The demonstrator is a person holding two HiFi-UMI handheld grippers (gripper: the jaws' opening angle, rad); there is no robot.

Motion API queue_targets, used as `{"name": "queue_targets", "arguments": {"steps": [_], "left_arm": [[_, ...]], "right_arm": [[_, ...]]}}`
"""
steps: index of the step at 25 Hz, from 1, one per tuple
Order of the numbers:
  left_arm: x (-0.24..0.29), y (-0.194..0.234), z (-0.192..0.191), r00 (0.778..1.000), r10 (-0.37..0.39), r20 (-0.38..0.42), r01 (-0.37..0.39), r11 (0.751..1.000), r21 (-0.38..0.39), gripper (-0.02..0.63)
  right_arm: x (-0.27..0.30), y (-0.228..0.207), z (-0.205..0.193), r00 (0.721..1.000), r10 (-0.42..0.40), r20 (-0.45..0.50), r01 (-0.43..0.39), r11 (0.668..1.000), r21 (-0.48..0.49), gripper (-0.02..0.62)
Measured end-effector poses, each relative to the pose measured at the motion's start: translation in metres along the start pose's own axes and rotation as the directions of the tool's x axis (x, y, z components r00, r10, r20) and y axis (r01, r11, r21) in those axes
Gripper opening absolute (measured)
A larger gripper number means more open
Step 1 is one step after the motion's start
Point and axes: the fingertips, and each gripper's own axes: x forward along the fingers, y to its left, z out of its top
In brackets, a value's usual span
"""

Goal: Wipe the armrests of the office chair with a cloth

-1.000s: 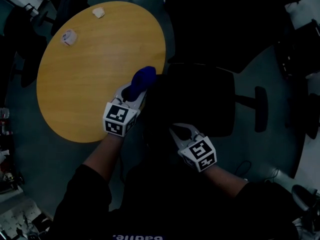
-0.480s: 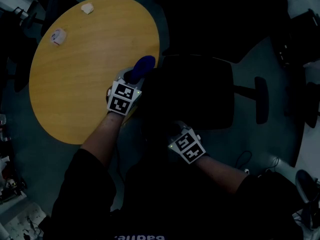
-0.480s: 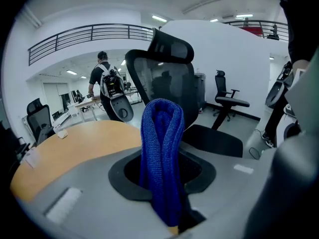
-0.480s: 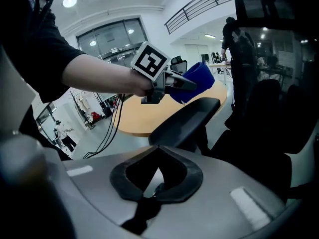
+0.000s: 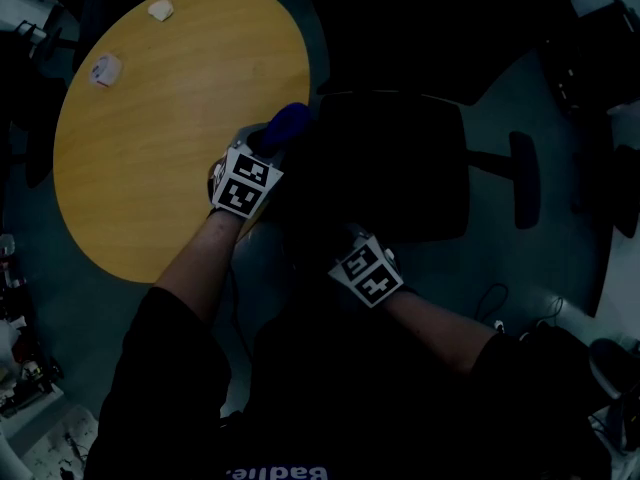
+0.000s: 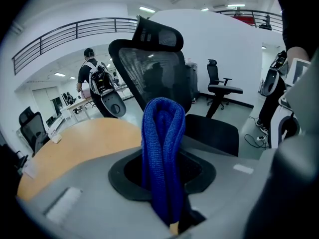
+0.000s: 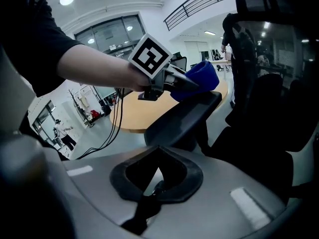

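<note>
My left gripper [image 5: 270, 148] is shut on a folded blue cloth [image 5: 286, 124], which stands up between its jaws in the left gripper view [image 6: 162, 153]. In the right gripper view the blue cloth [image 7: 198, 80] sits at the far end of the black chair's left armrest [image 7: 182, 114]. I cannot tell whether it touches the pad. The chair's seat [image 5: 405, 183] lies under my hands and its other armrest [image 5: 523, 193] is at the right. My right gripper [image 5: 352, 252] hovers low near the seat's front left corner, shut with nothing held [image 7: 151, 195].
A round wooden table [image 5: 160, 138] stands directly left of the chair, with two small white items [image 5: 105, 69] near its far edge. Cables [image 5: 495, 303] lie on the floor to the right. Another chair [image 6: 222, 87] and a person [image 6: 89, 71] are far off.
Both grippers have moved forward. The left one carried the cloth further along the chair's left side. The right one shifted left, closer to the seat.
</note>
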Motion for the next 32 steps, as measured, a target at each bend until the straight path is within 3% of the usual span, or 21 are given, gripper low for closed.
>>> {"name": "queue_targets", "arguments": {"steps": [32], "left_arm": [[-0.071,-0.085,-0.052,0.999,0.03,-0.023,-0.033,0.993,-0.11,0.123]], "right_arm": [[-0.001,0.002,-0.006,0.999,0.019,0.032,-0.019,1.0,-0.001,0.008]]}}
